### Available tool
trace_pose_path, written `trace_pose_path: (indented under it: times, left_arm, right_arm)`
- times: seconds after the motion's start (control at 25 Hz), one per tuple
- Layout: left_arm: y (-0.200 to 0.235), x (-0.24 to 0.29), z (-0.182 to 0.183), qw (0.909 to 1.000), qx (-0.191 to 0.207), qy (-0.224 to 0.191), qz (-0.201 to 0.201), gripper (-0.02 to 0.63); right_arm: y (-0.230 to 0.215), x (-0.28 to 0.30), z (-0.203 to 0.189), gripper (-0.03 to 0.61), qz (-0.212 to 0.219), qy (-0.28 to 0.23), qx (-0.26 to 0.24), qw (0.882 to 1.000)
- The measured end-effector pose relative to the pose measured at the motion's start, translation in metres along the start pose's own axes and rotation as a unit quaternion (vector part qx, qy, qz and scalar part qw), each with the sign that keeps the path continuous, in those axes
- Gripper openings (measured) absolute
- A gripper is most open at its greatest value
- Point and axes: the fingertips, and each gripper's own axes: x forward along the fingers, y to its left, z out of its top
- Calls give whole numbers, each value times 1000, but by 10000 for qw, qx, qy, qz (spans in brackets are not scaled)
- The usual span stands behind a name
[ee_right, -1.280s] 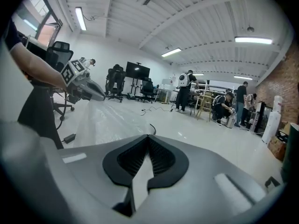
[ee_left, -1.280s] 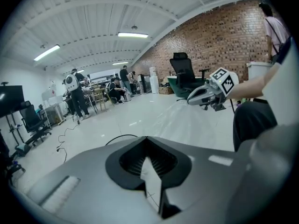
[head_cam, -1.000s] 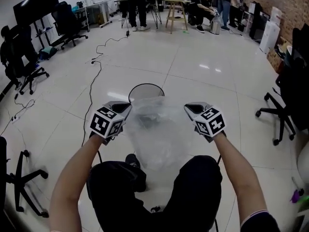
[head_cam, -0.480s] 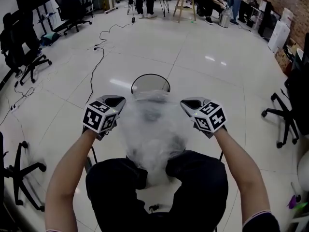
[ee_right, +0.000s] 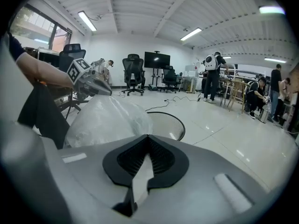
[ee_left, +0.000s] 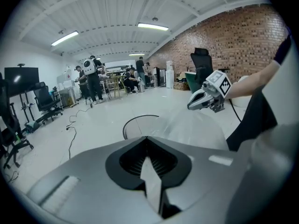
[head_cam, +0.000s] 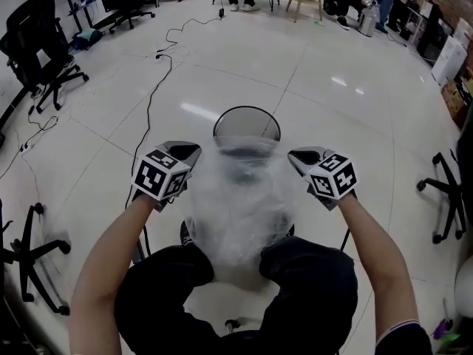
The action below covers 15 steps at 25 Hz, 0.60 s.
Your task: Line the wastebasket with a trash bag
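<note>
While I am lowering both claws toward the floor, the clear crinkled plastic trash bag [head_cam: 240, 205] is ballooning fuller between them than a second ago. My left claw [head_cam: 186, 151] and right claw [head_cam: 301, 156] are each clamping its rim. The round dark-rimmed wastebasket [head_cam: 247, 108] is standing at twelve o'clock, just beyond the bag, so I am judging the mouth nearly ready to seat.

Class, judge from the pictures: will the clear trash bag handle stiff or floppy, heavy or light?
Probably floppy: the trash bag balloons and wrinkles between the left gripper and right gripper. Likely very light, being thin see-through film hanging from two pinched edges. Pushed into the wastebasket, it may billow with trapped air.
</note>
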Motion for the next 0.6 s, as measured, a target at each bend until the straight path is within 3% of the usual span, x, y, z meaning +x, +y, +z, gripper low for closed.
trace_pose_path:
  times: [0.6]
  left_arm:
    - [63,82,4,9998,-172,120,67,11]
  right_arm:
    - [-85,78,8,2,-125,157,203,9996]
